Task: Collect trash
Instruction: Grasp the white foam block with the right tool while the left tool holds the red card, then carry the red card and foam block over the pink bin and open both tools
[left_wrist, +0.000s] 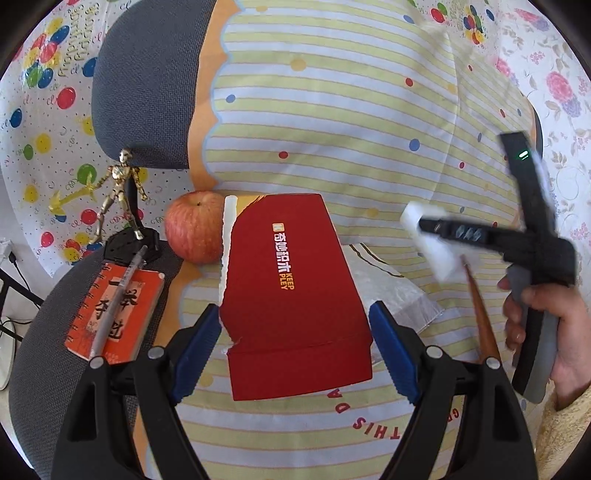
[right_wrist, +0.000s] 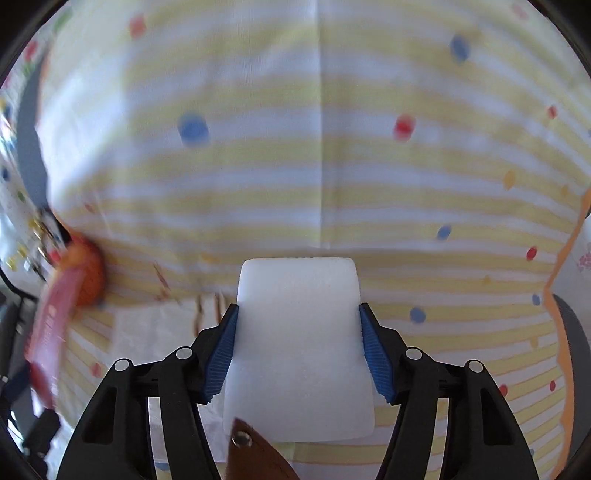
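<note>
The left hand-held gripper (left_wrist: 295, 345) stood with its blue pads apart, one on each side of a torn red cardboard box piece (left_wrist: 291, 291) lying flat on the striped cloth of the desk (left_wrist: 332, 110); whether the pads touched its edges I could not tell. That card looked light and fairly stiff, with a ragged white tear down its left side. I judged the clean long edges the better hold, since the torn edge might crumple or slip. Under its right side lay a crinkled clear plastic sheet (left_wrist: 391, 291), flimsy and likely to slide.

The right hand-held gripper (right_wrist: 297, 354) was clamped on a white foam block (right_wrist: 299, 332), pads pressed against its two flanks. The foam seemed very light and soft enough to dent, so a gentle squeeze at mid-body would do.

The left wrist view alone showed the things to leave be: a gold figurine (left_wrist: 122, 192), a red spiral notebook (left_wrist: 114, 314) with a pen (left_wrist: 118, 299) across it, and an apple (left_wrist: 194, 225) just beside the card. It also showed the right device from outside, blurred, well above the cloth. The right wrist view gave the grip itself, and a brown leather-like tip (right_wrist: 255, 454) beneath the foam.
</note>
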